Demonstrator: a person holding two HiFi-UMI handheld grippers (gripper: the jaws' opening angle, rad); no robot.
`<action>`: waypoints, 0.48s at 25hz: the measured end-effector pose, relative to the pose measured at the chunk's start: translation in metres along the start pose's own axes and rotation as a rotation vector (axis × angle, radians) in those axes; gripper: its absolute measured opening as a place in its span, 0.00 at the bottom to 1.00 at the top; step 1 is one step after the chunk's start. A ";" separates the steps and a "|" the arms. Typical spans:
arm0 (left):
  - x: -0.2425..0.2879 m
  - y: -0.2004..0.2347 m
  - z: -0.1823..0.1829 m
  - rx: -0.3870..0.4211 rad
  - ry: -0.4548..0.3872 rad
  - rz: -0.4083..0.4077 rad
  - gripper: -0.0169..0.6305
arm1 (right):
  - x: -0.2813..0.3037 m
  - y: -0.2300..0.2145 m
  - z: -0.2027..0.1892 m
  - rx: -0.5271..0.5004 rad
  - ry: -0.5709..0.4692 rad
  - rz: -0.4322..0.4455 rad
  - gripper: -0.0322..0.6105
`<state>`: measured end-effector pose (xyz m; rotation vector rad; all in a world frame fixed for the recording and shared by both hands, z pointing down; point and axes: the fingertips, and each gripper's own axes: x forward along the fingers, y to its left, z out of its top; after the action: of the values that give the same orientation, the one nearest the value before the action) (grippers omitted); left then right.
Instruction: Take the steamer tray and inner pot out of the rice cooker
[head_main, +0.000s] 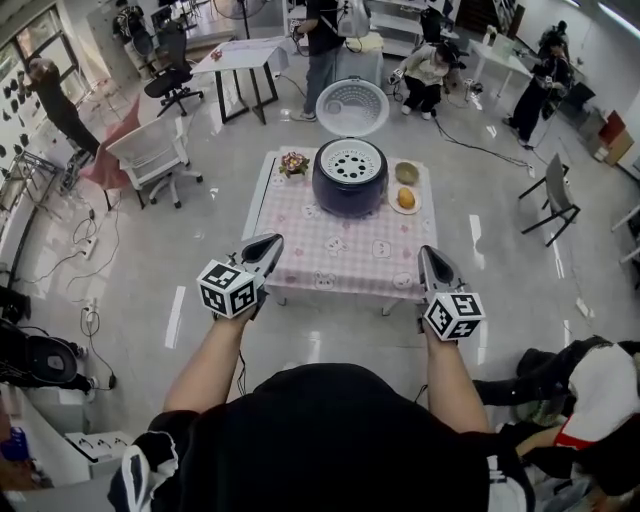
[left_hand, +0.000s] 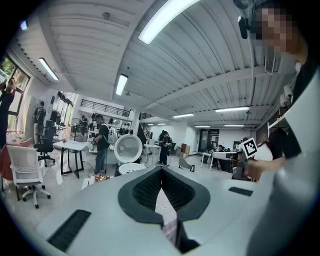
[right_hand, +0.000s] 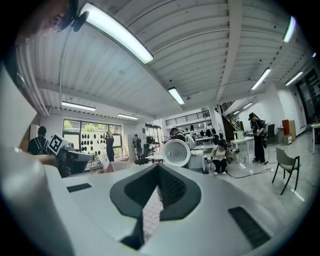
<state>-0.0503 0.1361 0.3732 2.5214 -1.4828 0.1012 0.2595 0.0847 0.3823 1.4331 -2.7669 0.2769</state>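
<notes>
The job has not really started yet. The left gripper (head_main: 266, 243) and the right gripper (head_main: 428, 255) are held up in front of the person, side by side. Each one has its two jaws pressed together, with nothing between them.

The rice cooker (head_main: 350, 185) is well ahead of both grippers, about in the middle between them. It stands on a small table (head_main: 300, 255) with a pink cloth. Its lid (head_main: 352, 105) is flipped open on the far side, away from the grippers. The steamer tray (head_main: 351, 160) is white with lots of little holes. It sits in the top of the cooker, so I think it has to come out first. The inner pot must be under the tray, and I cannot see it from here.

A plate (head_main: 405, 200) with two round foods sits ahead of the right gripper, right beside the cooker. A little bunch of flowers (head_main: 293, 162) sits ahead of the left gripper, also near the cooker.

I think the step now is reaching for the tray. The grippers need to go forward and down to the cooker. The jaws have to open before they get there. Then one can pinch the edge of the tray and lift it straight up. The plate and flowers are close, so the tray needs a free spot on the cloth.
</notes>
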 end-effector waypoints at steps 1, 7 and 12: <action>0.001 -0.001 0.000 0.000 0.002 0.000 0.06 | 0.000 -0.001 0.001 0.000 0.000 0.004 0.06; 0.005 -0.007 -0.001 -0.002 -0.009 0.012 0.06 | 0.002 -0.003 -0.004 -0.002 0.012 0.031 0.10; 0.010 -0.014 0.001 0.001 -0.037 0.007 0.12 | 0.004 -0.007 -0.005 -0.024 0.023 0.058 0.27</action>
<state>-0.0333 0.1342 0.3715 2.5326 -1.5064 0.0568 0.2628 0.0787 0.3886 1.3379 -2.7869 0.2588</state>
